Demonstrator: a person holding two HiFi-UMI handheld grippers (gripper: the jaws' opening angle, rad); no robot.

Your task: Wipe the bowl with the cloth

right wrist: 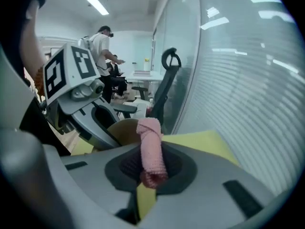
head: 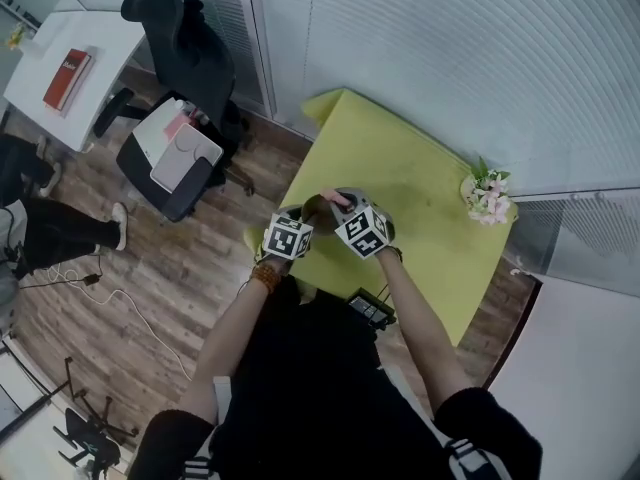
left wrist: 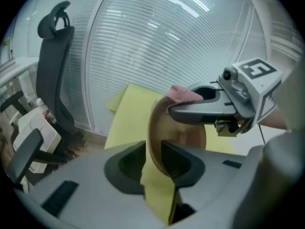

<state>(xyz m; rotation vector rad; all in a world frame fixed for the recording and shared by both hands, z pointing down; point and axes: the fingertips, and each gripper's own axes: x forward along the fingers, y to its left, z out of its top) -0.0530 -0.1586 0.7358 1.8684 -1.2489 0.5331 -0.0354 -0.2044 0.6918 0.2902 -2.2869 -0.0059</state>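
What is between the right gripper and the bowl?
The pink cloth, pinched by the right gripper, pokes out toward the bowl; the right gripper view shows it.

We see the brown bowl (left wrist: 186, 135) tipped on edge in the left gripper (left wrist: 152, 163), and the rolled pink cloth (right wrist: 151, 151) pinched upright in the right gripper (right wrist: 151, 171).

The yellow-green worktop (head: 430, 208) stands hard against the slatted blinds (head: 450, 58). At the worktop's far right corner sits a small bunch of pink and white flowers (head: 489, 196), and on its near edge lies a small black device (head: 368, 308). Left of the worktop, out on the wood floor (head: 190, 268), a black office chair (head: 185, 43) carries white items (head: 178, 143) on its seat. Further left of the worktop there's a white desk (head: 105, 38) with a red book (head: 67, 78), and a seated person's legs (head: 55, 233).
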